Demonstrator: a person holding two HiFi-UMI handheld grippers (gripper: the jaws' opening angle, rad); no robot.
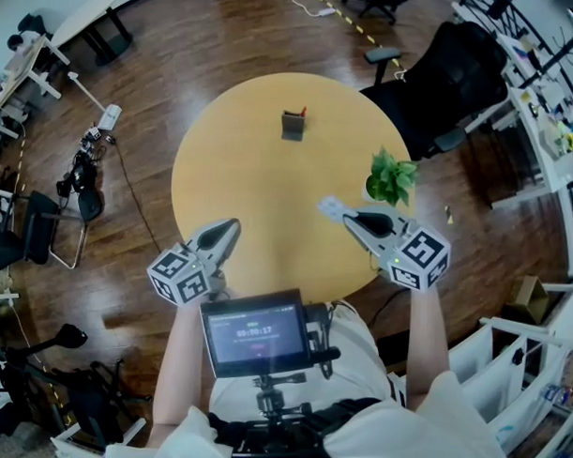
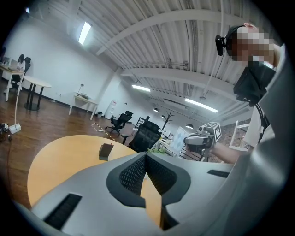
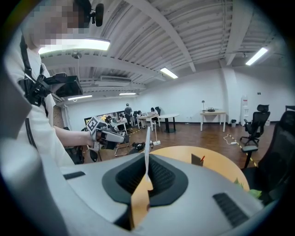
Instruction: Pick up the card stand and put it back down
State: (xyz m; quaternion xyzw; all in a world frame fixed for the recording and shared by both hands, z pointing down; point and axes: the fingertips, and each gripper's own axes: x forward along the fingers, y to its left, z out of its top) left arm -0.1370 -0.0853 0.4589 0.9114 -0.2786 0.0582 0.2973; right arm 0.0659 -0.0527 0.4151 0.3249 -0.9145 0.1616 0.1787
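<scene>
The card stand (image 1: 292, 126), a small dark grey block with a red bit on top, stands on the far part of the round wooden table (image 1: 232, 174). It also shows in the left gripper view as card stand (image 2: 106, 150) and in the right gripper view as card stand (image 3: 197, 160). My right gripper (image 1: 348, 216) hovers over the table's near right, shut on a thin white card (image 1: 330, 208) that sticks out past its tips as card (image 3: 147, 138). My left gripper (image 1: 233, 225) is at the near left edge, shut and holding nothing. Both are well short of the stand.
A small green potted plant (image 1: 391, 177) sits at the table's right edge, just beyond the right gripper. A black office chair (image 1: 442, 79) stands behind the table. Cables and gear (image 1: 82, 174) lie on the wooden floor to the left. Desks line the right side.
</scene>
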